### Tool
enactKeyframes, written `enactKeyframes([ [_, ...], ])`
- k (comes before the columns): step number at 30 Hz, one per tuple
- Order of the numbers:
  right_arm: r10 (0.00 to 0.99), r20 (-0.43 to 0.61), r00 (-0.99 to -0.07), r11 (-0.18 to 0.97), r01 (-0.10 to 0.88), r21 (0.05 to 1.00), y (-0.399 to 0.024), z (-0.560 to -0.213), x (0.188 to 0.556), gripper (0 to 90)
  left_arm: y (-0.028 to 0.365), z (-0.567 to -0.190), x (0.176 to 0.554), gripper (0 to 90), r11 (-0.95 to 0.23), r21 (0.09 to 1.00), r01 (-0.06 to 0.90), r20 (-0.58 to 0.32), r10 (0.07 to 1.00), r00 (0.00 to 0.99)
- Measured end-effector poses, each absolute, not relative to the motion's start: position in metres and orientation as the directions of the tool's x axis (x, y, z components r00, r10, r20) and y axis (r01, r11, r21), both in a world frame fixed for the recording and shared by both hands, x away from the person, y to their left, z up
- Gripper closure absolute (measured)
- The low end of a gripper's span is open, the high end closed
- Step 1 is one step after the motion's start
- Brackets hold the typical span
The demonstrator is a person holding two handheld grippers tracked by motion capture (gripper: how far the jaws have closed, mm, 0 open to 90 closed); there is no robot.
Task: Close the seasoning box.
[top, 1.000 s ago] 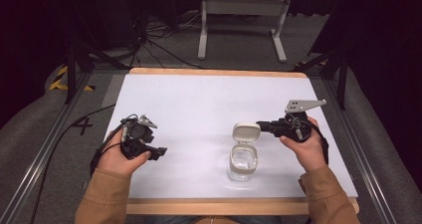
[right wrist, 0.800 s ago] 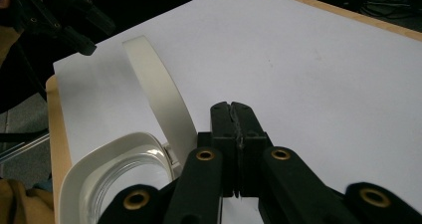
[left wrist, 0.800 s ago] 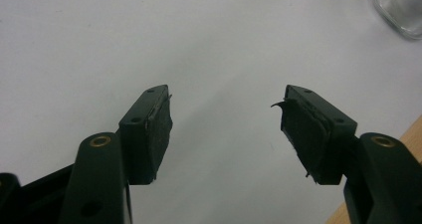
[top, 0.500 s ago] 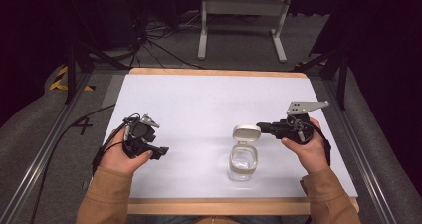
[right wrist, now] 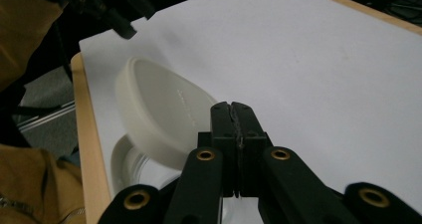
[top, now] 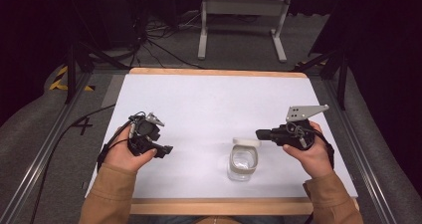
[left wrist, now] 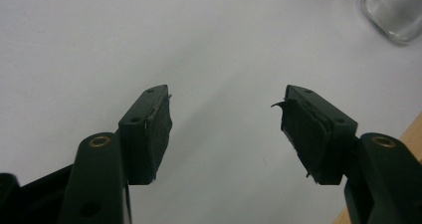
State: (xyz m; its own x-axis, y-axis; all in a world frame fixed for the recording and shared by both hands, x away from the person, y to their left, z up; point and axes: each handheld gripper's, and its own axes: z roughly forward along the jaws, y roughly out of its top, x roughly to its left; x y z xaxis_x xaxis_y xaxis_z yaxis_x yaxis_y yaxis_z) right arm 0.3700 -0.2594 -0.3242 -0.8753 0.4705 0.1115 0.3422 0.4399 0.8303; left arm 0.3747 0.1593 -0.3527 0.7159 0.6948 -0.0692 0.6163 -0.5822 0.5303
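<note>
Your right gripper (right wrist: 235, 115) has its two black jaws pressed together with nothing between them. Just beyond their tips, a cream-white rounded plastic lid (right wrist: 159, 112) leans tilted over a clear glass container (right wrist: 130, 171) on the white table top (right wrist: 323, 69).

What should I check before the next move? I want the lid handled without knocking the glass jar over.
1. Right tool closed with nothing between its jaws: ok.
2. Left tool open with nothing between its jaws: ok.
3. Glass jar upright on the white table: ok.
4. White lid seated flat on the jar: not ok, it is raised and tilted at the jar's far rim.
5. Right tool tip in contact with the lid: cannot tell; it sits right beside the lid.
6. Left tool away from the jar: ok, it is well off to the side.
</note>
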Motion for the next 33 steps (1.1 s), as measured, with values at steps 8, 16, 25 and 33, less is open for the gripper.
enactKeyframes([
  [8, 0.417, 0.108, -0.902, 0.516, 0.334, 0.789, -0.251, -0.328, 0.365, 90.0, 0.156, -0.352, 0.376, 36.9, -0.591, 0.523, 0.614, -0.071, 0.687, 0.723],
  [16, 0.425, 0.104, -0.899, 0.494, 0.327, 0.805, -0.254, -0.325, 0.364, 89.3, 0.156, -0.352, 0.377, 36.9, -0.594, 0.524, 0.611, -0.069, 0.685, 0.725],
  [25, 0.504, 0.102, -0.858, 0.393, 0.333, 0.858, -0.263, -0.314, 0.359, 75.5, 0.155, -0.352, 0.379, 36.9, -0.587, 0.536, 0.607, -0.064, 0.688, 0.723],
  [33, 0.575, 0.109, -0.811, 0.32, 0.345, 0.882, -0.286, -0.309, 0.357, 63.9, 0.15, -0.35, 0.381, 36.9, -0.602, 0.525, 0.601, -0.068, 0.675, 0.735],
])
